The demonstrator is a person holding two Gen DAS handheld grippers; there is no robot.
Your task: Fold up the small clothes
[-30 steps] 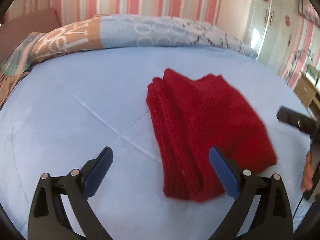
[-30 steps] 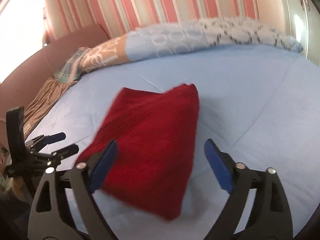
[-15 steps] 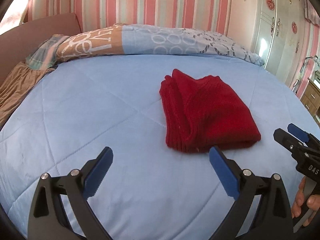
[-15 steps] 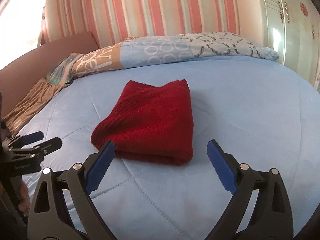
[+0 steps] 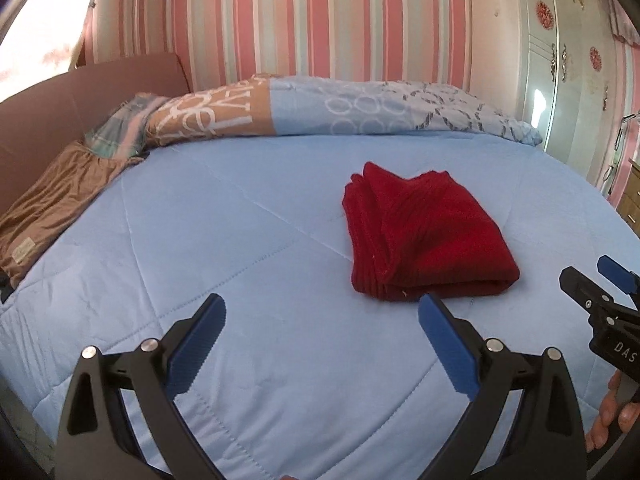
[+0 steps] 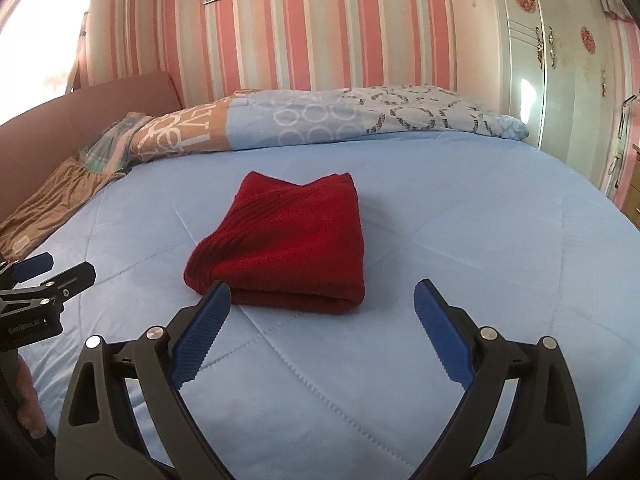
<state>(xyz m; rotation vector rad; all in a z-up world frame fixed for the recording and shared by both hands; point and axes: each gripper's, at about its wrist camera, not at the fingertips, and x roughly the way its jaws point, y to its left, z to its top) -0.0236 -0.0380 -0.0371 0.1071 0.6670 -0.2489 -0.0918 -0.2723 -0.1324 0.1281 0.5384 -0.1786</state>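
Note:
A red knitted garment [image 5: 424,240] lies folded in a compact stack on the light blue quilt [image 5: 240,240]; it also shows in the right wrist view [image 6: 288,240]. My left gripper [image 5: 320,320] is open and empty, held back from the garment's near edge and to its left. My right gripper [image 6: 322,306] is open and empty, held just short of the garment's folded front edge. Each gripper shows at the edge of the other's view: the right one [image 5: 600,292] and the left one [image 6: 44,276].
A patterned blue and tan duvet [image 5: 320,108] is bunched along the head of the bed. A brown cloth [image 5: 52,208] lies at the far left edge. A white wardrobe [image 6: 560,60] stands to the right, and a wooden drawer unit [image 5: 632,196] beside it.
Both grippers have drawn back and up from the folded garment, which now lies farther away. The garment itself has stayed in place. Both grippers have stayed open.

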